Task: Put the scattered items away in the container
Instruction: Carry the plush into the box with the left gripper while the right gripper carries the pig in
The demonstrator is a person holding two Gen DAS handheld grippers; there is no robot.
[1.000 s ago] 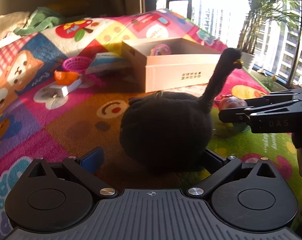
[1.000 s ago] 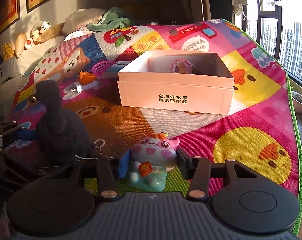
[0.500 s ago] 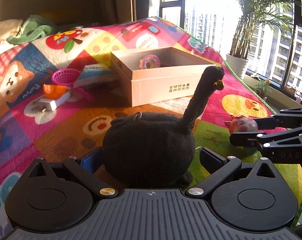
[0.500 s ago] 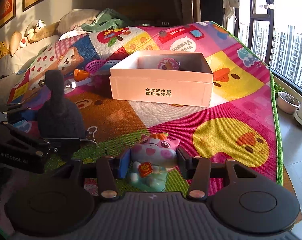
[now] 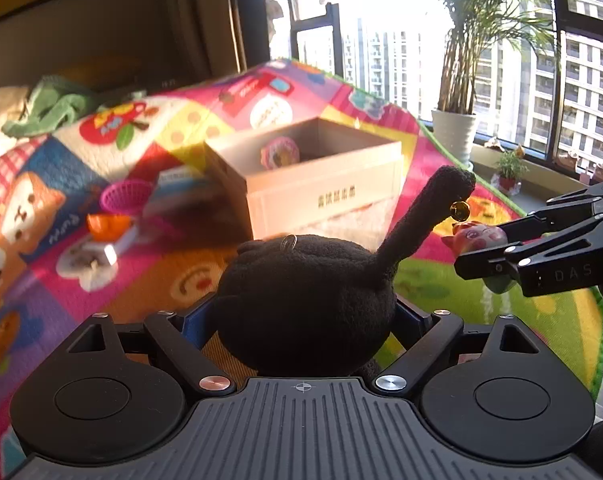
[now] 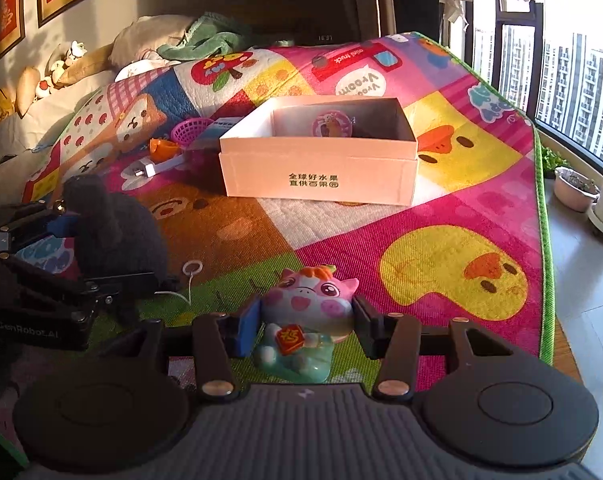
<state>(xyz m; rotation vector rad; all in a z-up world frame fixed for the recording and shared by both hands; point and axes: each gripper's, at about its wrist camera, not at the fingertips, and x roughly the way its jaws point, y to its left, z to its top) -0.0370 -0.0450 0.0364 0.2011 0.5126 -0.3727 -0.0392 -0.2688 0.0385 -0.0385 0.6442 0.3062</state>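
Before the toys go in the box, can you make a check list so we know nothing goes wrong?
1. Black plush toy gripped by the left gripper: ok. Its jaws have just been closing and the pads press the toy's sides.
2. Pink cow figurine gripped by the right gripper: ok, squeezed between both pads.
3. Box open on top: ok, no lid on it.
4. Room in the box: ok. Only a round pink item shows at the back; the near floor is hidden.
5. Path to the box: ok, bare play mat in between.
6. Both toys lifted off the mat: cannot tell.
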